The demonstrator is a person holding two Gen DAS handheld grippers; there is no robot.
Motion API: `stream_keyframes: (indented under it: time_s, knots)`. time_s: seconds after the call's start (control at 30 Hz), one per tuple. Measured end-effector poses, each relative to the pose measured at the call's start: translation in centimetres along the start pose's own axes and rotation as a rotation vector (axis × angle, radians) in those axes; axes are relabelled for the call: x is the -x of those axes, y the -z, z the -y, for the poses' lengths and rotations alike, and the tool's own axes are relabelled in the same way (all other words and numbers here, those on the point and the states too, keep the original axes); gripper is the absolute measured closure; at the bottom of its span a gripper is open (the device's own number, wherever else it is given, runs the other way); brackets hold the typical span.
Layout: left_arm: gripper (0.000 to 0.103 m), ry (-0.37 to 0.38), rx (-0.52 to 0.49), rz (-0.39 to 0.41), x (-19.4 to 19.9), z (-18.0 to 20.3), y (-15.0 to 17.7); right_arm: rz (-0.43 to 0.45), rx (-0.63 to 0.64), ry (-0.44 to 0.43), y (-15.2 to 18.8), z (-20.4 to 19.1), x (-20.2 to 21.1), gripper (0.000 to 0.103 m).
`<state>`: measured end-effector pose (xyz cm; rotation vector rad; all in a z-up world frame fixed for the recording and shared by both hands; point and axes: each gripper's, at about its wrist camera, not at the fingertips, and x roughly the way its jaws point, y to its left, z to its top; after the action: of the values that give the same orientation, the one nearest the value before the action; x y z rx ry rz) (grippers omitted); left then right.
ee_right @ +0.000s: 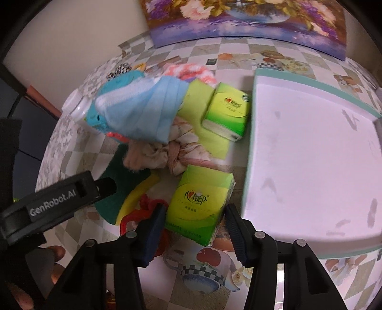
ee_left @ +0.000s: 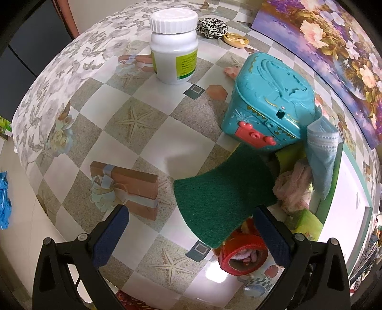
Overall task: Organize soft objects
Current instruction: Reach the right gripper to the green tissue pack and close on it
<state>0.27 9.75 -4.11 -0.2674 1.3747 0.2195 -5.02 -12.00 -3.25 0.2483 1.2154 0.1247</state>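
Observation:
In the left wrist view my left gripper is open above the table, its right finger beside a green scouring sponge. Behind the sponge lie a pink crumpled cloth and a blue face mask draped on a teal toy chest. In the right wrist view my right gripper is open, its fingers on either side of a green tissue pack. A second tissue pack, the mask, the cloth and the sponge lie beyond it.
A white tray with a teal rim sits at the right. A white pill bottle, a leopard scrunchie and a red tape roll are on the table. A flower painting leans at the back. The left gripper's body is at the lower left.

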Motion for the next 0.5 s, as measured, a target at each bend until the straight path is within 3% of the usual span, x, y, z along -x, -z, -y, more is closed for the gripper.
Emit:
stream_keyframes:
  time_s: [0.07,0.17,0.5]
  knots:
    - [0.0,0.002,-0.002,0.001,0.1,0.1,0.1,0.007,-0.01,-0.008,-0.1,0.4,0.5,0.049]
    - [0.0,0.013,-0.002,-0.003,0.3,0.3,0.4,0.023,-0.015,-0.014,0.0,0.7,1.3,0.058]
    - [0.0,-0.008,-0.025,-0.004,0.6,1.0,1.8,0.011,-0.041,-0.032,0.4,1.5,2.0,0.06]
